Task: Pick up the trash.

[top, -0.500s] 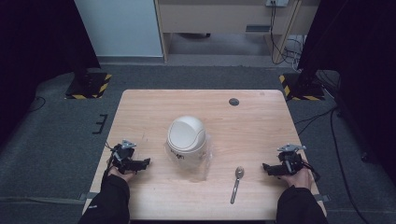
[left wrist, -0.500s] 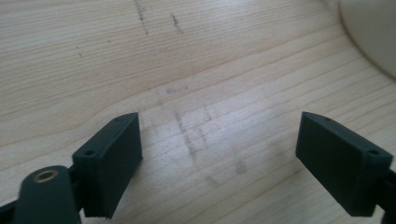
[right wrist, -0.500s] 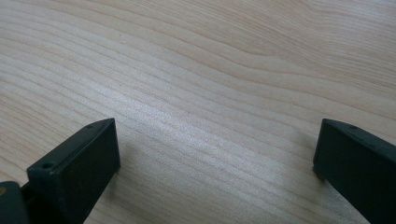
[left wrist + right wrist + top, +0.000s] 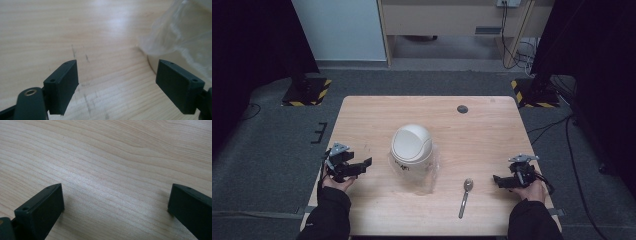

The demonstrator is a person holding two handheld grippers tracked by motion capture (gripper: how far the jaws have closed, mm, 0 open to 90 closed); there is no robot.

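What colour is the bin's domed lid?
White; the lid shows best in the high view.

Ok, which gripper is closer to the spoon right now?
Right. The right gripper sits just right of the spoon, jaws open toward it. The left gripper is across the table, beyond the white bin.

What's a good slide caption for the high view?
Open left gripper and right gripper flank a white bin and spoon.

table [image 4: 492,130]: pale wood, matt, grained
bin [image 4: 411,142]: white plastic, smooth
bag [image 4: 180,30]: clear crinkled film
spoon [image 4: 464,197]: shiny metal
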